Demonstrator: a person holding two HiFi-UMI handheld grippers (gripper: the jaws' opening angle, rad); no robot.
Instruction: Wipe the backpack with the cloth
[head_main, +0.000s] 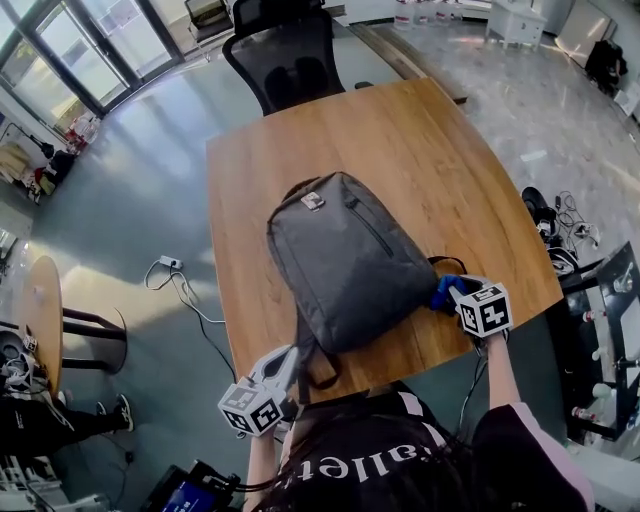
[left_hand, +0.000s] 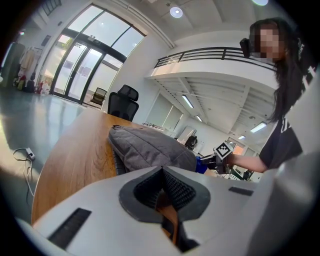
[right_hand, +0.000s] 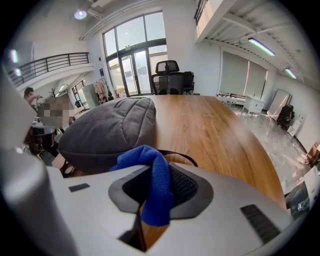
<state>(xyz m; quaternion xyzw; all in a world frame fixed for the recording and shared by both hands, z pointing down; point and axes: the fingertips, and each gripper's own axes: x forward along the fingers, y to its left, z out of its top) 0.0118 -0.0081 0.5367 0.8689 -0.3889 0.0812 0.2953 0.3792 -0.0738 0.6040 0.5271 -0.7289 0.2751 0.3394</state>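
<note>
A grey backpack (head_main: 350, 255) lies flat in the middle of the wooden table (head_main: 450, 150), top end away from me. My right gripper (head_main: 452, 295) is at its near right corner, shut on a blue cloth (head_main: 443, 292). In the right gripper view the cloth (right_hand: 152, 175) hangs bunched over the closed pads, just short of the backpack (right_hand: 110, 130). My left gripper (head_main: 290, 358) sits at the table's near edge beside the dark shoulder strap (head_main: 318, 375). Its pads meet with nothing showing between them (left_hand: 162, 172); the backpack (left_hand: 145, 145) lies just ahead.
A black mesh office chair (head_main: 285, 55) stands at the table's far side. A white cable and plug (head_main: 175, 280) lie on the floor to the left, near a small round table (head_main: 40, 310). Cables and gear crowd the floor at right (head_main: 560, 215).
</note>
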